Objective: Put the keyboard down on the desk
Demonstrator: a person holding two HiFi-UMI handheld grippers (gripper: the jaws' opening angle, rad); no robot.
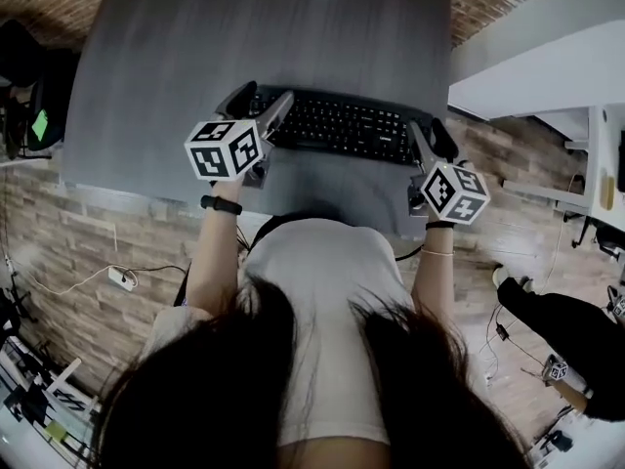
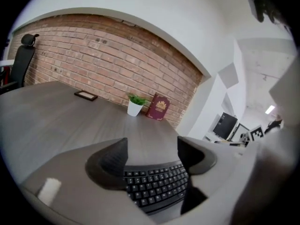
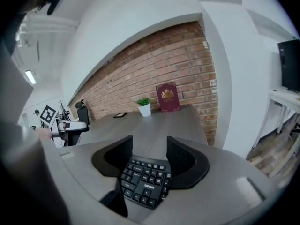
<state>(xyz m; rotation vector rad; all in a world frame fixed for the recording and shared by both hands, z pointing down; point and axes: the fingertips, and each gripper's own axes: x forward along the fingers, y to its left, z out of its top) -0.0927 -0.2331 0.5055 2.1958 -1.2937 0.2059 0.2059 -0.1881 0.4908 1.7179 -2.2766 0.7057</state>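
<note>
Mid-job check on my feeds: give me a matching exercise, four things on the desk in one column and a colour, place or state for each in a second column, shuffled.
Things:
1. keyboard
2. potted plant
3. book
4. picture frame

Descriptions:
A. dark red, standing upright by the brick wall
B. small and dark, lying flat far back, left of the potted plant
C. black, lying at the near edge of the desk
D. green leaves in a white pot

Pairs: 1-C; 2-D; 3-A; 4-B
</note>
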